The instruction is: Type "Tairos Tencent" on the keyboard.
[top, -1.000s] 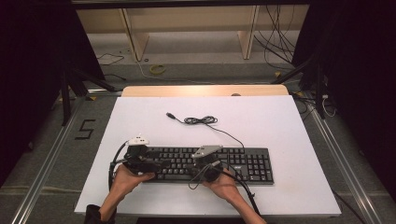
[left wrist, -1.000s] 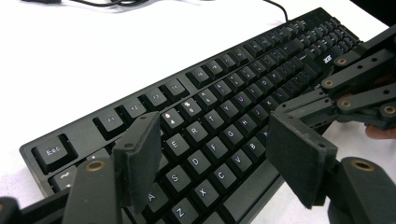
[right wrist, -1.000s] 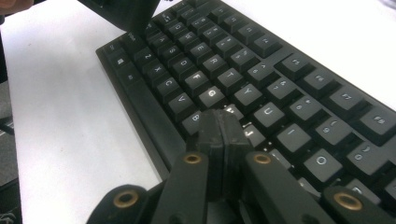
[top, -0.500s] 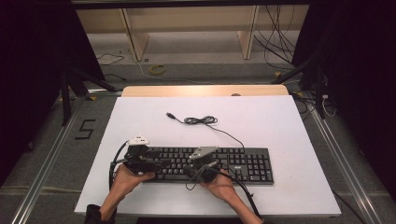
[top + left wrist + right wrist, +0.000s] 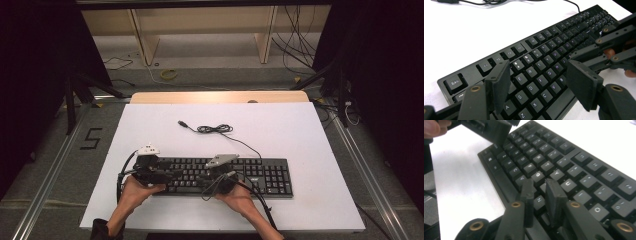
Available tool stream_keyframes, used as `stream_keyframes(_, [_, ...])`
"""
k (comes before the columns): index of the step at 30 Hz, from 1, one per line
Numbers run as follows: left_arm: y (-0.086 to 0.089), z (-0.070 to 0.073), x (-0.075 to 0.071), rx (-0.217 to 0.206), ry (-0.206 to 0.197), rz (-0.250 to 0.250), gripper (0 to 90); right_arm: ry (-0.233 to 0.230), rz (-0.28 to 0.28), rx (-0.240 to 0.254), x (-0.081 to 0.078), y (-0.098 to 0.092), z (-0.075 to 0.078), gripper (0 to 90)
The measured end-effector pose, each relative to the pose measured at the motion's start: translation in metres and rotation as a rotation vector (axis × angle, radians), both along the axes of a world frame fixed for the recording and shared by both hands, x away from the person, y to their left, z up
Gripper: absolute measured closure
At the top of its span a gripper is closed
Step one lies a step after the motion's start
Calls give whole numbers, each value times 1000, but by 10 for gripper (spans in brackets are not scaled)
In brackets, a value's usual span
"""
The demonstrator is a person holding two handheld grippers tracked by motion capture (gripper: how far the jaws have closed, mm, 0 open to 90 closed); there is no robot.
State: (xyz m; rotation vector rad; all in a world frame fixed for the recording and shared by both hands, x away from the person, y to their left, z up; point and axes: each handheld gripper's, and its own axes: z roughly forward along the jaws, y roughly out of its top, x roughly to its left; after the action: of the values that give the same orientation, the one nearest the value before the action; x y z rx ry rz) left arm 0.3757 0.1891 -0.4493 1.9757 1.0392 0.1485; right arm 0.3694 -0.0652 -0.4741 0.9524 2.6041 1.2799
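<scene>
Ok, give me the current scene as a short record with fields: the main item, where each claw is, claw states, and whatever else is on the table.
main item: black keyboard, flat on the white table, near its front edge
left claw: over the keyboard's left end, jaws wide apart, nothing between them
right claw: over the middle letter keys, jaws have just been opening, narrow gap, nothing gripped
keyboard cable: loosely coiled behind the keyboard, plug lying free on the table
</scene>
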Motion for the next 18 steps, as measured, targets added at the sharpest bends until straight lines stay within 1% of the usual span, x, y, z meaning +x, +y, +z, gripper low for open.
stream_keyframes(3, [-1,0,0,3,-2,-4,358,-11,-7,19,1,-5,5,739])
stream_keyframes(8, [-1,0,1,2,-4,-3,356,-16,-30,52,3,-15,12,691])
stream_keyframes(18, [-3,0,1,1,-6,-8,357,-33,-60,68,3,-30,19,631])
